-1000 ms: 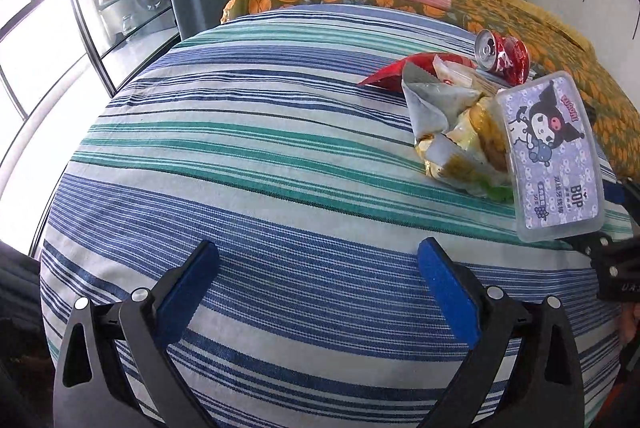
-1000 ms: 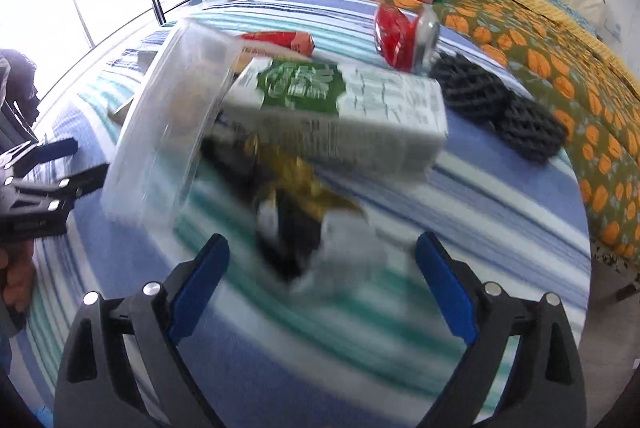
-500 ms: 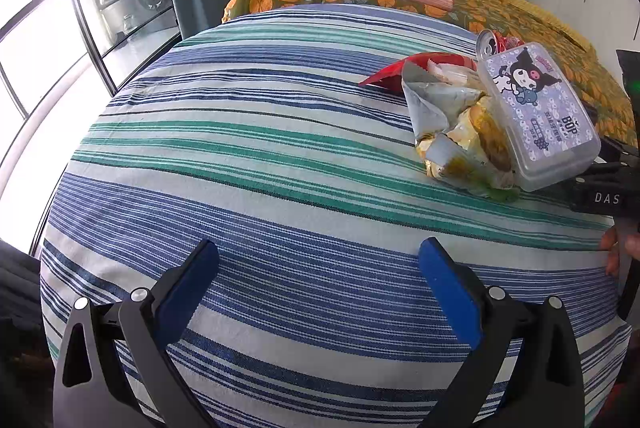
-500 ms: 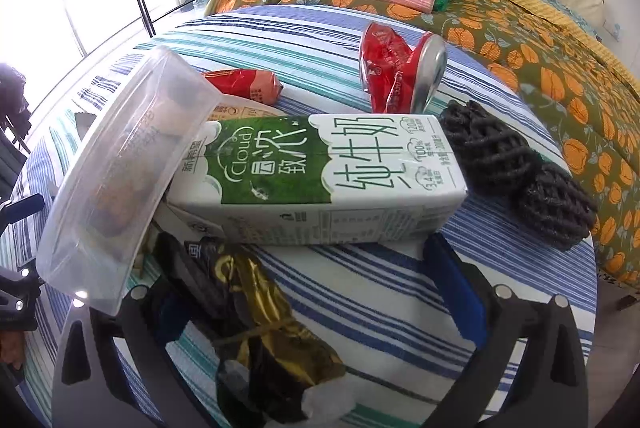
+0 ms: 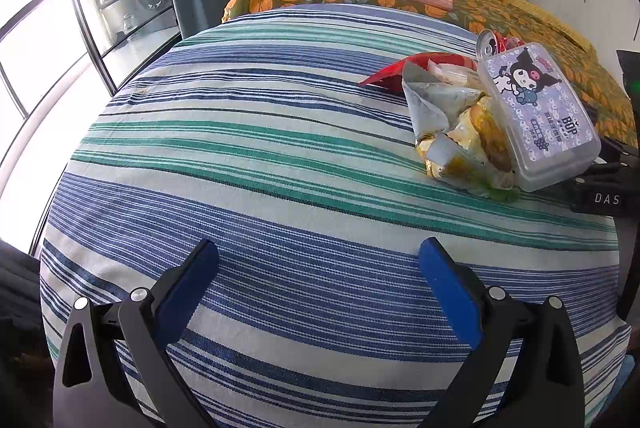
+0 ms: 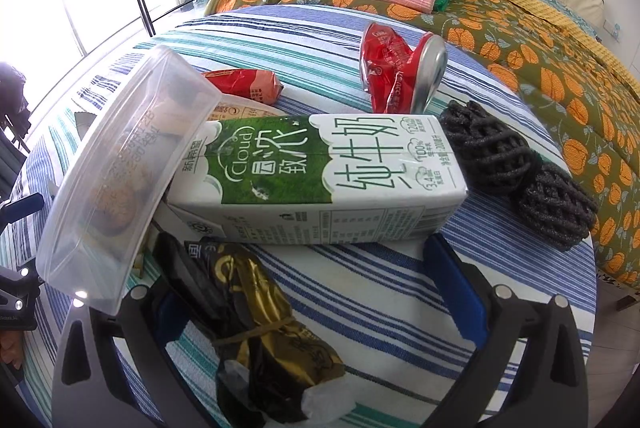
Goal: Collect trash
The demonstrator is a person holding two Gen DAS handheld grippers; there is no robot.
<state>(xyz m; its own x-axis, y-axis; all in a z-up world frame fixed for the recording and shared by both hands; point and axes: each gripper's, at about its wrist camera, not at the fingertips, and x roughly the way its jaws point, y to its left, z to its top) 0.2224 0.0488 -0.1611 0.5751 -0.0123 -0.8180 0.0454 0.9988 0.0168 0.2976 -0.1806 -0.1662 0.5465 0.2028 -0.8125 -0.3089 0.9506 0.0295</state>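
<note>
Milk carton [image 6: 316,180]: biggest of the trash, lying on its side mid-pile; probably empty and light, stiff-walled; take it across the narrow sides.
Clear plastic box [image 6: 120,172]: leans on the carton's left end; slick, rigid, likely to slip.
Crushed can [image 6: 400,72]: just behind the carton; light, dented, easy to pinch.
Black-gold wrapper [image 6: 256,320]: in front of the carton, between the right tongs [image 6: 320,288], which gape wide, gripping nothing; limp, crinkly.
Left tongs [image 5: 320,284]: wide, empty, well away from the pile.
Bed [image 5: 240,148]: soft striped cover, gives under pressure.
Room: bedroom, window to the left.
</note>
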